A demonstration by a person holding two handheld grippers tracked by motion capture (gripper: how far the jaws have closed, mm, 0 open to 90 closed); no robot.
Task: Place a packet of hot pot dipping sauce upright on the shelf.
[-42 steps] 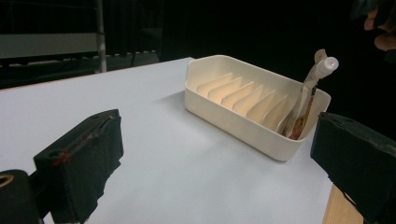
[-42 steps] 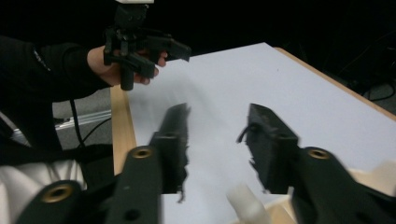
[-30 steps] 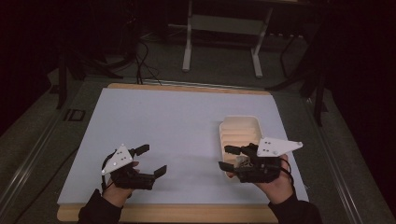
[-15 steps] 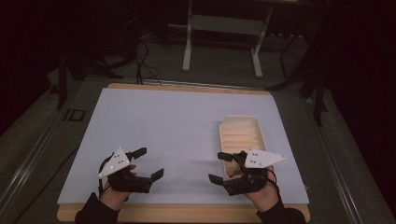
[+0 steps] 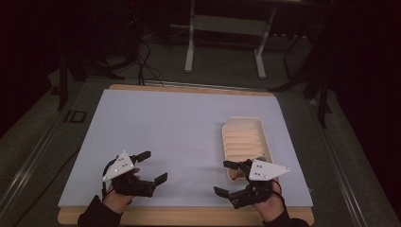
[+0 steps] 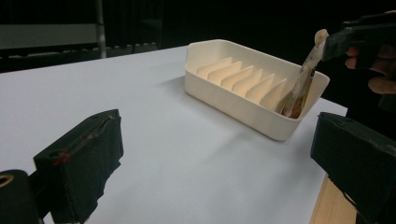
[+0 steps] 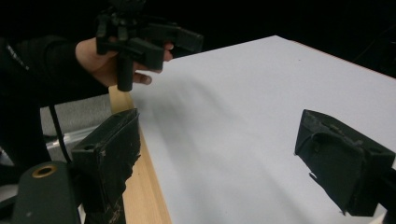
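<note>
Packet (image 6: 301, 84) sits in rack (image 6: 243, 108), right tool (image 5: 224, 178) jaws just opened & empty, left tool (image 5: 155, 165) open too; next prob. back away w/o tipping it.

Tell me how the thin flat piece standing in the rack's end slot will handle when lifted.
Probably light and somewhat floppy: the flat piece looks thin and slightly curved. Likely to tip if nudged: it leans in the rack, standing well above the rim.
</note>
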